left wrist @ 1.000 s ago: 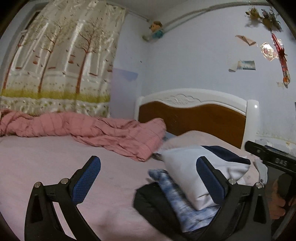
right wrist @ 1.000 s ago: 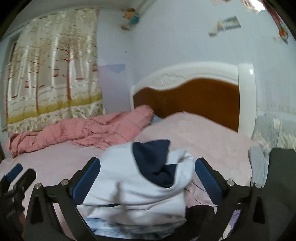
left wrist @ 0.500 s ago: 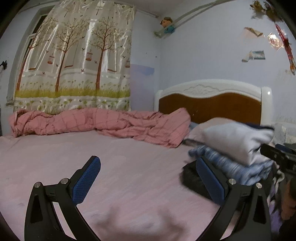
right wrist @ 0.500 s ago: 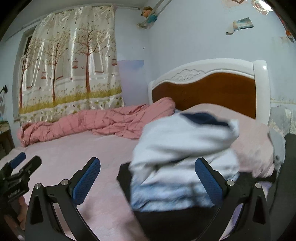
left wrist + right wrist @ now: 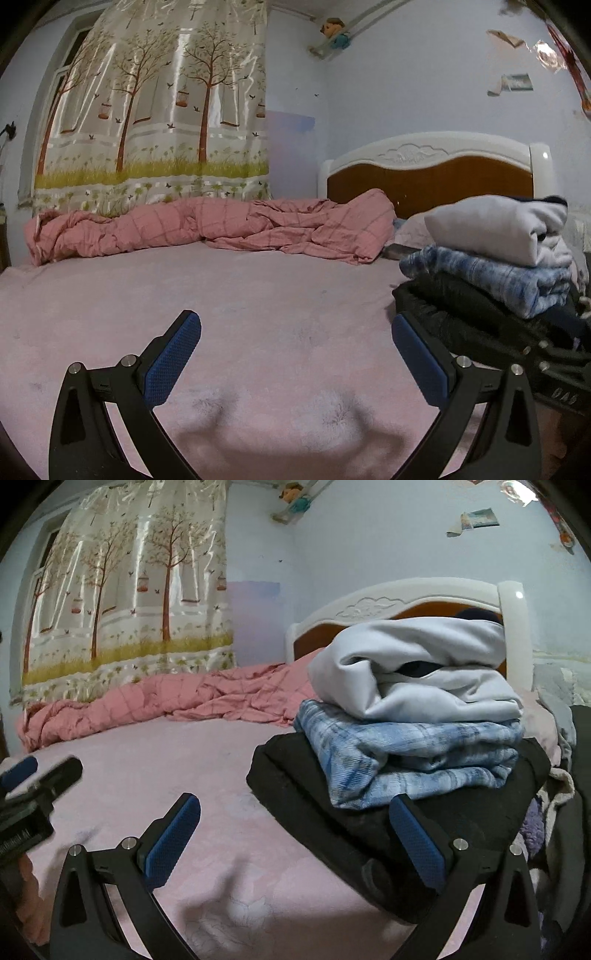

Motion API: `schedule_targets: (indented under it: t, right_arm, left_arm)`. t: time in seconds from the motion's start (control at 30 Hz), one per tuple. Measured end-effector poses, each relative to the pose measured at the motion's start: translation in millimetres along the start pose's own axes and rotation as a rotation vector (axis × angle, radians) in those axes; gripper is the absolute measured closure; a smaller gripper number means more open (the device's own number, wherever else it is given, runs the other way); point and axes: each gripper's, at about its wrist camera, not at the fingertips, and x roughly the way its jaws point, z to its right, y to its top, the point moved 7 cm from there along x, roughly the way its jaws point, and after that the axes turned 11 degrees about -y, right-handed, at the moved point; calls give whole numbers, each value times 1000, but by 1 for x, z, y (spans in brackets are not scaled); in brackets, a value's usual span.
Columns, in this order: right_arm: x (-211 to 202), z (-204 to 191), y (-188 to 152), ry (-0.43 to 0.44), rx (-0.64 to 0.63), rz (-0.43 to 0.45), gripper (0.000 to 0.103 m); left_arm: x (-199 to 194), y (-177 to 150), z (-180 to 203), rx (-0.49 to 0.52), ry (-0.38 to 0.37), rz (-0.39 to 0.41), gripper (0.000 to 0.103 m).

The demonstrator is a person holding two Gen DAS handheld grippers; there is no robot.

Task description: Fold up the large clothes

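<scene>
Left gripper: jaws spread wide with nothing between them, low over the bare pink sheet near the bed's front edge; its blue pads face each other across open sheet.
Right gripper: jaws spread wide, holding nothing; the right-hand pad lies against or just before the near edge of the black garment, and I cannot tell whether it touches.
Other gripper seen from the right wrist view: the left tool's body shows at the left edge, blurred, above the sheet.
Bed sheet: pink, mostly bare across the front and middle of the bed, with faint flower prints near the front edge.
Stack of folded clothes: on the right side of the bed, toward the headboard end.
Black garment: bottom of the stack, resting on the sheet and spreading wider than the layers above.
Blue mottled garment: folded, lying on the black one.
Pale grey garment: folded, on top, with a dark navy part showing at its upper back edge.
Loose clothes: a jumble at the bed's right edge, just beside the stack; details unclear.
Pink checked quilt: bunched along the far edge of the bed.
Headboard: white frame with brown panel, at the far right corner.
Curtain: tree print, behind the quilt.
</scene>
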Motion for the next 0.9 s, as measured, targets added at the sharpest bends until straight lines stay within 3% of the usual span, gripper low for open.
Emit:
schedule_targets:
  t: [0.27, 0.9]
  right_arm:
    - [3, 6, -6, -36, 14, 14, 0]
    - [-4, 1, -7, -65, -29, 53, 0]
  left_arm:
    - [-4, -3, -22, -102, 62, -1, 0]
    - [-2, -1, -12, -59, 55, 6, 0]
